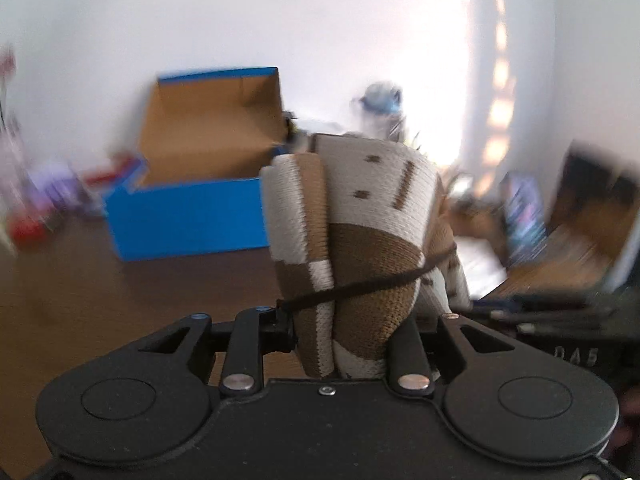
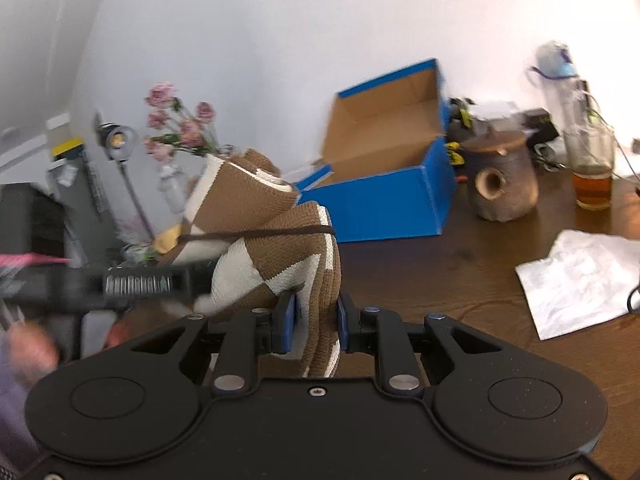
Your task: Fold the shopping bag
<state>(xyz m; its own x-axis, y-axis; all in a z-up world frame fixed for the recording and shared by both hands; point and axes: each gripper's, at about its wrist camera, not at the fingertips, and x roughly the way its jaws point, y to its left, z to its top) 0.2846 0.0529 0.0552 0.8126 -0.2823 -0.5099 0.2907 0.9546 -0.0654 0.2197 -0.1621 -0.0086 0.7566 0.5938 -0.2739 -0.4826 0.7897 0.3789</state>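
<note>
The shopping bag is a brown and cream knitted cloth bag (image 1: 360, 248), bunched into a thick roll with a thin dark cord (image 1: 360, 290) around it. My left gripper (image 1: 348, 332) is shut on its lower part and holds it above the table. In the right wrist view the same bag (image 2: 276, 248) fills the middle, with the cord (image 2: 260, 234) stretched across it. My right gripper (image 2: 316, 326) is shut on a folded edge of it between blue pads (image 2: 289, 320). The other gripper (image 2: 132, 284) shows at the left, blurred.
An open blue cardboard box (image 2: 388, 200) stands on the brown wooden table (image 2: 460, 280). To its right are a log-shaped holder (image 2: 504, 184), a glass of amber liquid (image 2: 592, 176) and a crumpled white sheet (image 2: 580, 280). Pink flowers (image 2: 176, 124) and a lamp (image 2: 118, 140) stand at the left.
</note>
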